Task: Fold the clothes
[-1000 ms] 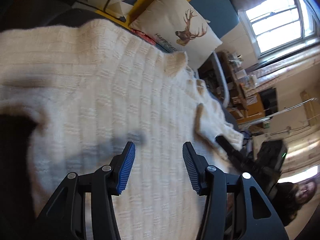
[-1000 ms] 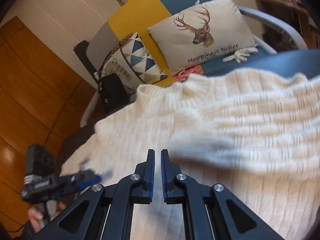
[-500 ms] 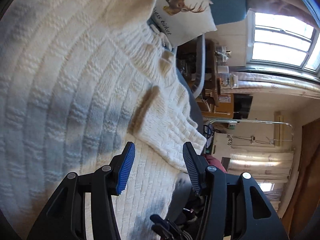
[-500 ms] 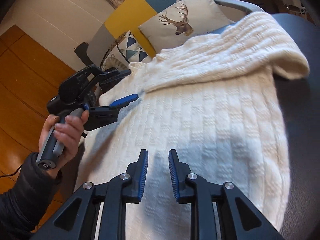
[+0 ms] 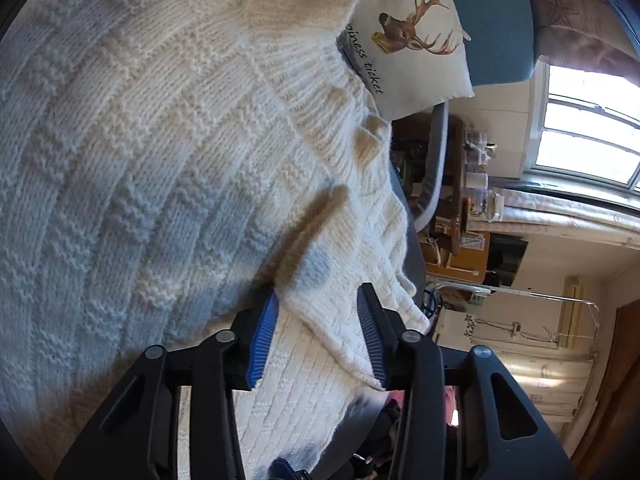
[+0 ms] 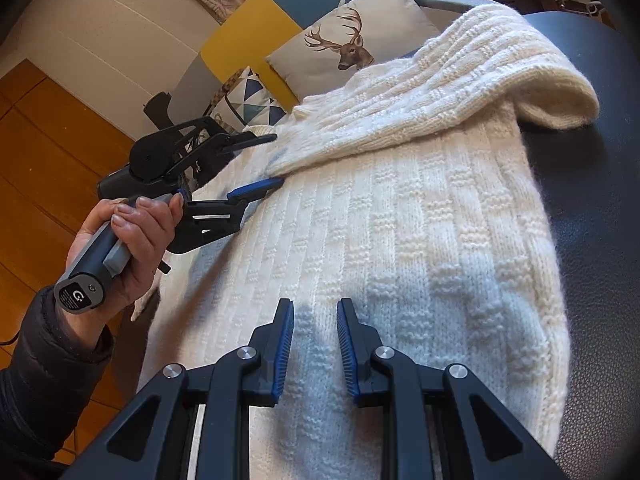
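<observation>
A cream knitted sweater lies flat on a dark surface, with one sleeve folded across its chest. In the left wrist view the same sweater fills the frame, and the sleeve's cuff end lies between the jaws of my left gripper. Those jaws are closing around the cuff but still stand apart. The right wrist view shows that left gripper held in a person's hand. My right gripper hovers over the sweater's lower body, slightly open and empty.
A deer-print cushion and a triangle-pattern cushion lean on a yellow and blue sofa behind the sweater. Bare dark surface shows to the sweater's right. Shelves with clutter and a window stand beyond the edge.
The left gripper swept across the sweater to the sleeve cuff and its jaws narrowed around it. The right gripper went from shut to slightly open and drew back toward the hem.
</observation>
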